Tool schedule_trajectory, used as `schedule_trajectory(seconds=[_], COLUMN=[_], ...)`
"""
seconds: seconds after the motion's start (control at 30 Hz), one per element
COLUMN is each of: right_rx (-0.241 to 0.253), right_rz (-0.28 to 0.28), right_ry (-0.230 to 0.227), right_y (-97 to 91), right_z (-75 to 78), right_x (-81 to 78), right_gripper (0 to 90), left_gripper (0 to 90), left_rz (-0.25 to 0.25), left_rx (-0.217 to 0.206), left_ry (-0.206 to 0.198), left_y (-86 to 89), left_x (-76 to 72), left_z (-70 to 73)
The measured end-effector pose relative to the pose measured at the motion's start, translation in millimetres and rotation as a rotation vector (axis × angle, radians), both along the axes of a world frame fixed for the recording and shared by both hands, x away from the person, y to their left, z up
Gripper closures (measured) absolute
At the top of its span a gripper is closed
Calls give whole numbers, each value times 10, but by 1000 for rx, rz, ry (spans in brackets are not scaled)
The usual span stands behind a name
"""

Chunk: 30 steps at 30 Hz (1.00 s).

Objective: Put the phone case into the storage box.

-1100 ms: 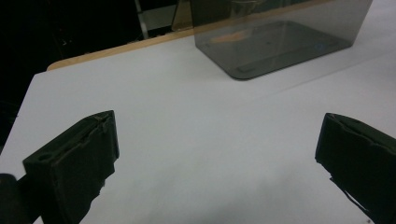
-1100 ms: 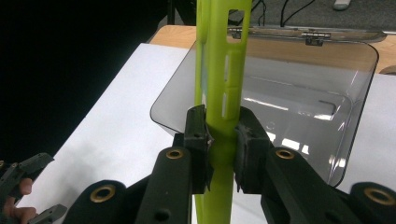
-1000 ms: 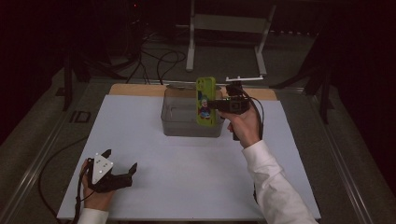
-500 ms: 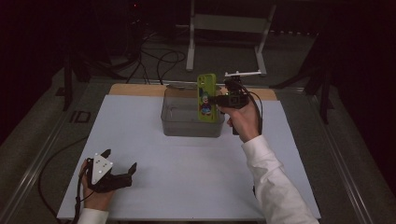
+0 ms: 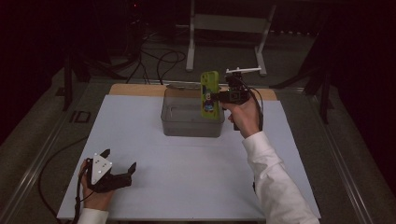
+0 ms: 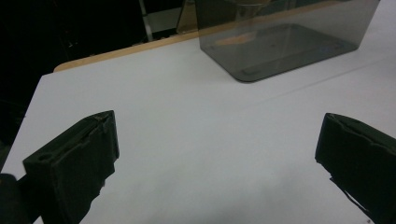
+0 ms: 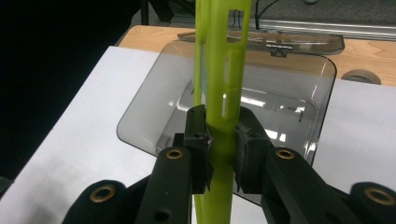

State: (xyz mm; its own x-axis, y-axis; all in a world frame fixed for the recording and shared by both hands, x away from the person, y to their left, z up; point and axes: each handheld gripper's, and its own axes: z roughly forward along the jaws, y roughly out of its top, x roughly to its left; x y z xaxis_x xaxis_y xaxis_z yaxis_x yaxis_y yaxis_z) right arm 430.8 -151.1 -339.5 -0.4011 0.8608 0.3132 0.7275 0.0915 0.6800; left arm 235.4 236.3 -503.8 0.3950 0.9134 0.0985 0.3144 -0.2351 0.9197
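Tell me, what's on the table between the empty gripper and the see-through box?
Nothing: in the high view, only bare white table lies between the left gripper and the box. The left gripper view shows the same.

A lime-green phone case point(image 5: 209, 94) is hanging upright over the clear grey bin point(image 5: 187, 122) sitting on the tabletop point(image 5: 196, 177).
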Motion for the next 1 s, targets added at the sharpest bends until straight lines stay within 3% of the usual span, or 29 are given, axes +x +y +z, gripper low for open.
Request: schedule_trajectory(seconds=[1.0], right_rx=[-43], right_rz=[-80], right_ry=[65], right_y=[-19], right_z=[-50], right_x=[229], right_gripper=[778], left_gripper=[0], left_rz=[4], left_rx=[-1], left_ry=[-8], left_y=[9], left_x=[-6], left_z=[7])
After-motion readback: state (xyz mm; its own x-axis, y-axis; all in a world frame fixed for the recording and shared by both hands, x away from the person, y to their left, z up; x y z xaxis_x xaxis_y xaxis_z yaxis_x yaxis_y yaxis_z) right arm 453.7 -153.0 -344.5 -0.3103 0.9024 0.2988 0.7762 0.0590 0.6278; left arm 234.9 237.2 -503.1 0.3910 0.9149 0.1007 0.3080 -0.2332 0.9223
